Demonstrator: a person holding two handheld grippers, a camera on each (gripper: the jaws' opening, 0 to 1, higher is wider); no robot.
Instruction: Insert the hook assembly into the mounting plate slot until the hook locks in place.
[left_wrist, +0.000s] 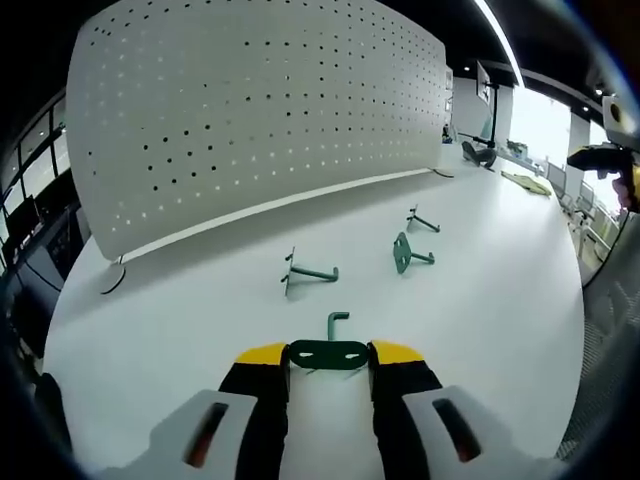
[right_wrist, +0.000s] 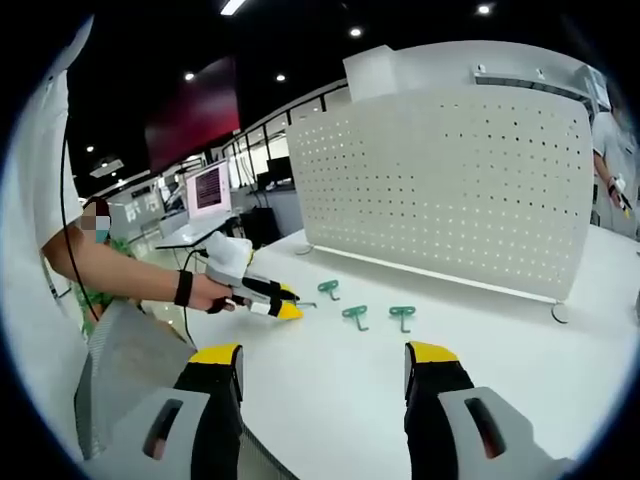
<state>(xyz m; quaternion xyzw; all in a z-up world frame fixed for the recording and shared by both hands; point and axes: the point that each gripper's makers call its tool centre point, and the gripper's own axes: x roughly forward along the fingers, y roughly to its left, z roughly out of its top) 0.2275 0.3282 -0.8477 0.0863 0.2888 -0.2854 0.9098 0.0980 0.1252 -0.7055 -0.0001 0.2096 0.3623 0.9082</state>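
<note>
Four green hook assemblies lie on the white table (left_wrist: 200, 310). In the left gripper view, the nearest hook assembly (left_wrist: 328, 352) sits between the yellow-tipped jaws of the left gripper (left_wrist: 328, 356): its flat green plate spans the gap and meets both tips, and its bent rod points away up the table. The jaws stand narrowed on that plate, gripping it low over the table surface.

Farther out, a second hook (left_wrist: 308, 271) lies on its side, a third hook (left_wrist: 408, 252) lies to its right with its plate tilted up, and a fourth hook (left_wrist: 422, 220) lies beyond that, nearer the board. All three are well apart from the held piece and from each other. The white perforated mounting plate (left_wrist: 260, 110) stands upright on feet along the far side of the table, with open table between it and the held hook.

In the right gripper view, the right gripper (right_wrist: 325, 365) hangs above the table with jaws wide apart and nothing between them. A person's hand (right_wrist: 205, 292) holds the left gripper at the table's left side. The hooks lie in a row in front of the mounting plate.
</note>
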